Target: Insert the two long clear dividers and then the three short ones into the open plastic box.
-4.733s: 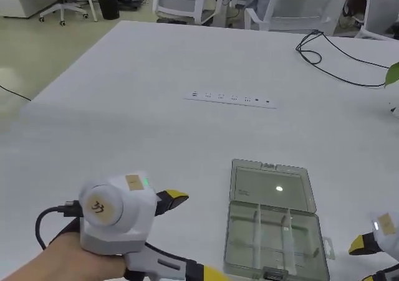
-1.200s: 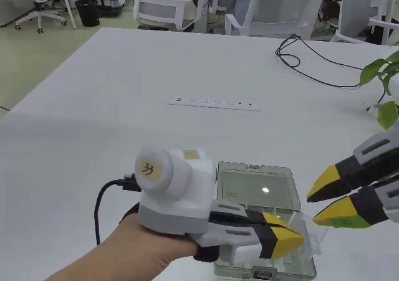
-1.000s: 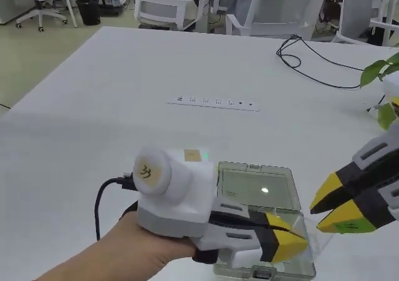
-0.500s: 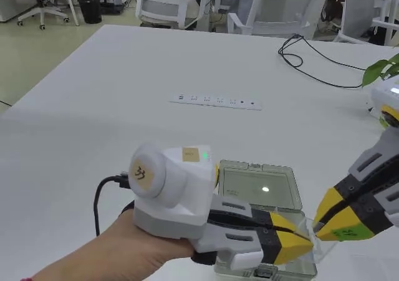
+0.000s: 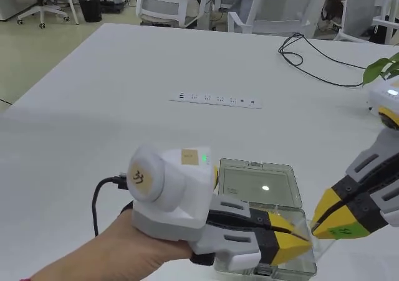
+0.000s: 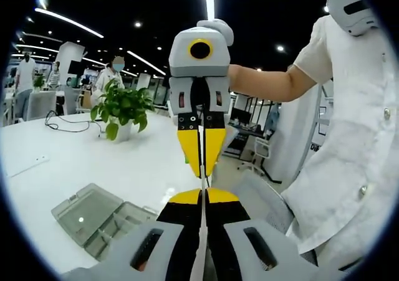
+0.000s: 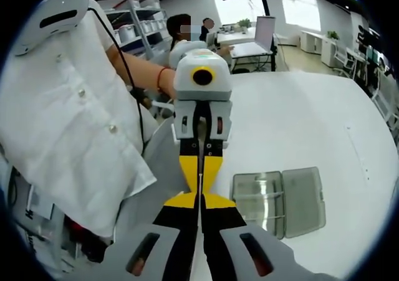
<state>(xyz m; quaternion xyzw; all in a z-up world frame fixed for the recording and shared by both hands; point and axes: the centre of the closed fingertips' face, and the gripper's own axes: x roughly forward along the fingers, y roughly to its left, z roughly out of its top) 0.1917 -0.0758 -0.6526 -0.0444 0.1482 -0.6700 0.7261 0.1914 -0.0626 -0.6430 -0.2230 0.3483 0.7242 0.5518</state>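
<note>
Clear divider: in the head view it shows as a small see-through sliver between the two sets of yellow tips, just above the near right corner of the plastic box. The left gripper, held in a hand, reaches across the box from the left. It hides most of the tray half, so what the tray holds cannot be read here. The hinged lid lies flat and bare on the white table. The right gripper comes in from the right, its tips almost meeting the left one's. A power strip and a black cable lie farther back.

In the left gripper view the left gripper has its jaws pressed together on a pale strip seen edge-on. The right gripper faces it tip to tip, likewise clamped on that strip. The box sits open on the table at lower left, with a potted plant behind it.

In the right gripper view the right gripper is closed, nose to nose with the left gripper. Beside them the box lies open, and two thin clear strips cross its tray, splitting it into lanes.
</note>
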